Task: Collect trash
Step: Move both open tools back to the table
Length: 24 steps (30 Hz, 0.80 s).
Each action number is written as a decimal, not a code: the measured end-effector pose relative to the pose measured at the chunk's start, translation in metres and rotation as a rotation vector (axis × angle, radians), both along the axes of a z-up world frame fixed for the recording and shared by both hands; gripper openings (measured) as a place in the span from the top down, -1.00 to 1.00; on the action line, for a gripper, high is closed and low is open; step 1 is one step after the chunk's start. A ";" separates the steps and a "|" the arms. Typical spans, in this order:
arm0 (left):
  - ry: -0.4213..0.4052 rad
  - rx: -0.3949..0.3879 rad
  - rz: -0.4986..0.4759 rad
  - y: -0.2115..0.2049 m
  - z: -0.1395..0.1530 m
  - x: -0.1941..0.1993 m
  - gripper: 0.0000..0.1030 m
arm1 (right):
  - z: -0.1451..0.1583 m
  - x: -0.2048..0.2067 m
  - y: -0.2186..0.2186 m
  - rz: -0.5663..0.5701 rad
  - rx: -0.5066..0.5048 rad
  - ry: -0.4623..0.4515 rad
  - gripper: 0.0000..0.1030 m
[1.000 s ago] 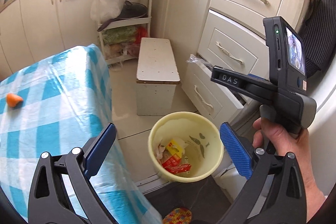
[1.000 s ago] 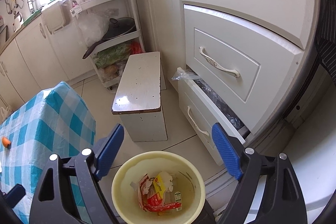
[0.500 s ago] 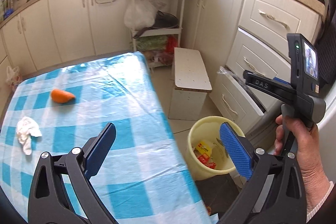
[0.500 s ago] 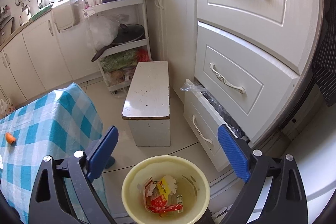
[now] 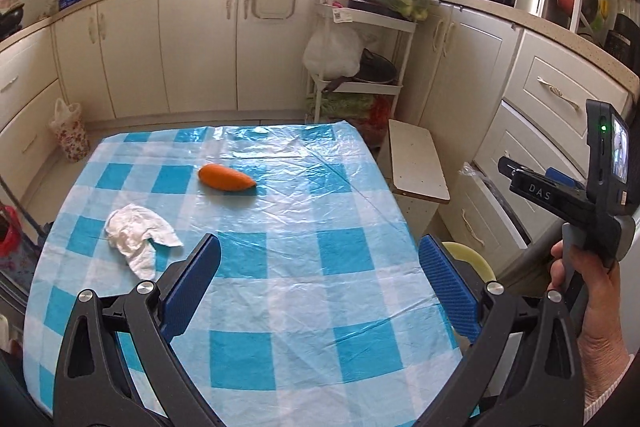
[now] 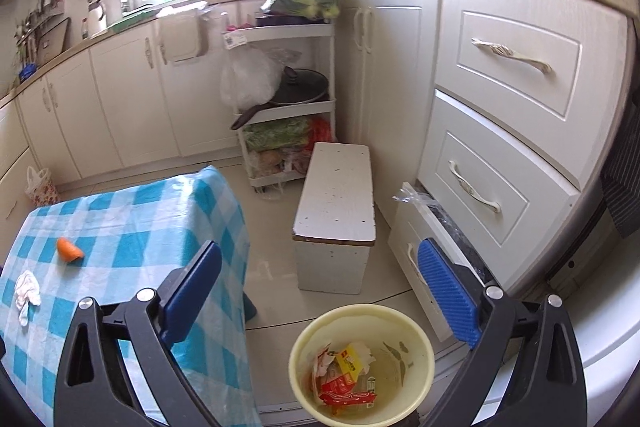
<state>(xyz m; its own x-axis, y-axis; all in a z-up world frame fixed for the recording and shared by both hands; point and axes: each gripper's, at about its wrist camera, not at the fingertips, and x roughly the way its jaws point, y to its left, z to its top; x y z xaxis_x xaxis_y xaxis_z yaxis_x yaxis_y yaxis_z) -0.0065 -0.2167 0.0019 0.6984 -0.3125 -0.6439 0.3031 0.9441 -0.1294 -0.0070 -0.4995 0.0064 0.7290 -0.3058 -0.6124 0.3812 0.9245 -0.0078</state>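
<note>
A crumpled white tissue (image 5: 138, 237) and an orange piece (image 5: 226, 178) lie on the table with the blue checked cloth (image 5: 320, 307). My left gripper (image 5: 319, 255) hangs open over the table's near half, with nothing between its blue pads; the tissue is ahead to its left. My right gripper (image 6: 319, 251) is wide open and holds nothing above the yellow bin (image 6: 360, 308), which stands on the floor beside the table. Wrappers and paper (image 6: 344, 375) lie in the bin. In the right wrist view the tissue (image 6: 27, 293) and orange piece (image 6: 69, 249) show at far left.
A white stool (image 6: 336, 199) stands between the table and the drawers. The bottom drawer (image 6: 420, 223) is pulled partly out, with plastic showing. A shelf cart (image 6: 288, 107) stands behind the stool. A hand (image 5: 592, 299) holds the other tool at the left view's right edge.
The left view has swung left from the bin to the table, so tissue and orange piece now lie ahead. The right gripper has risen and drawn back from the bin, its jaws a little wider.
</note>
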 end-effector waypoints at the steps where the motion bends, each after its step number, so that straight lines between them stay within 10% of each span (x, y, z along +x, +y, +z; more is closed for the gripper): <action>1: 0.002 -0.005 0.009 0.005 0.000 0.000 -0.86 | 0.003 -0.001 0.006 0.012 0.000 -0.008 -0.83; 24: 0.035 -0.073 0.200 0.108 -0.003 0.016 -0.86 | 0.008 0.030 0.136 0.323 -0.135 -0.002 -0.86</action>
<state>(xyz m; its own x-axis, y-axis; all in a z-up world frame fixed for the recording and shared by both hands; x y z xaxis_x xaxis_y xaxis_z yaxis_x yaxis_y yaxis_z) 0.0098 -0.1083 -0.0006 0.7289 -0.2170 -0.6493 0.1050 0.9726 -0.2072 0.0230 -0.3635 0.0148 0.8027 -0.1371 -0.5804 0.0691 0.9881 -0.1377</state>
